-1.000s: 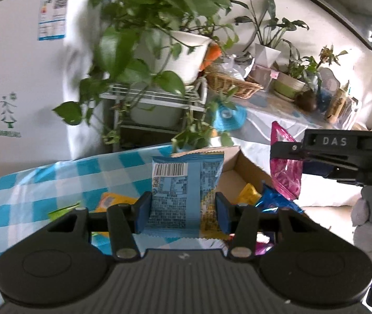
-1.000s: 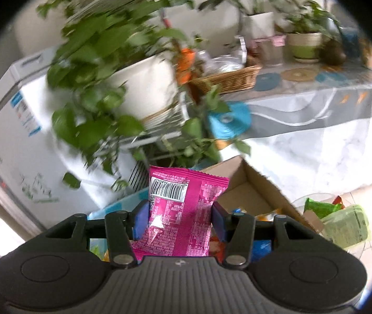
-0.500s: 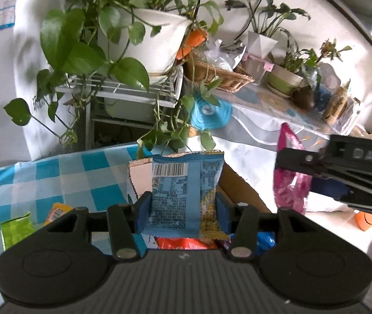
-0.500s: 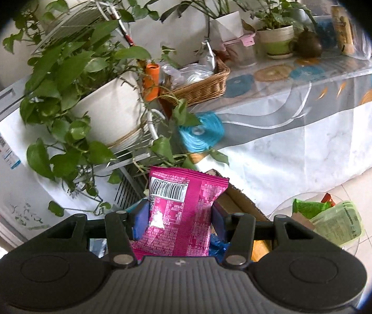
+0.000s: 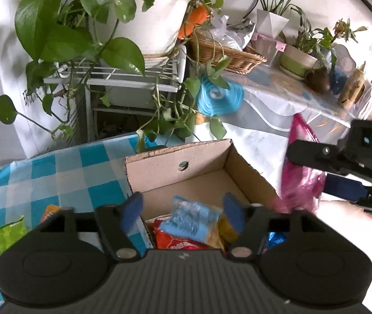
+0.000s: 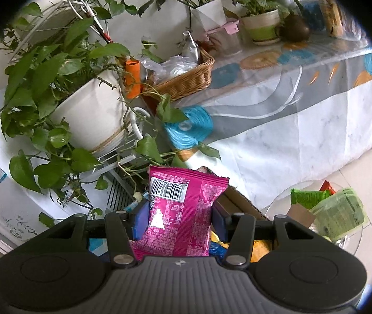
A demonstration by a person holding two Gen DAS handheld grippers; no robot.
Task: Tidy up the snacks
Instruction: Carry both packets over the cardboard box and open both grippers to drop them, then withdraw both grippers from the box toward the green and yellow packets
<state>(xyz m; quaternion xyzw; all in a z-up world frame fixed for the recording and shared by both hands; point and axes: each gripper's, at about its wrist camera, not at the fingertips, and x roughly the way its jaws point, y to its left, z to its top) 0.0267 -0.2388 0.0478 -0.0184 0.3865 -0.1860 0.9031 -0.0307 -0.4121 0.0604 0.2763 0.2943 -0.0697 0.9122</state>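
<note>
My left gripper (image 5: 183, 208) is open above the cardboard box (image 5: 248, 172). The blue snack packet (image 5: 188, 218) lies blurred between and below the fingers, on top of other packets in the box. My right gripper (image 6: 179, 217) is shut on a pink snack packet (image 6: 183, 209), held upright. In the left wrist view the right gripper (image 5: 343, 167) and its pink packet (image 5: 298, 180) hang at the box's right side. A green packet (image 5: 9, 233) and an orange packet (image 5: 50, 213) lie on the blue checked tablecloth (image 5: 55, 172).
A large potted plant (image 5: 139, 15) on a white wire rack (image 5: 123, 78) stands behind the box. A side table with a wicker basket (image 5: 227, 55) and small pots is at the back right. A glass bowl with green packets (image 6: 327, 209) sits on the floor.
My left gripper opened and let go of the blue packet, which dropped into the box. Both grippers moved further over the box; the right still holds the pink packet.
</note>
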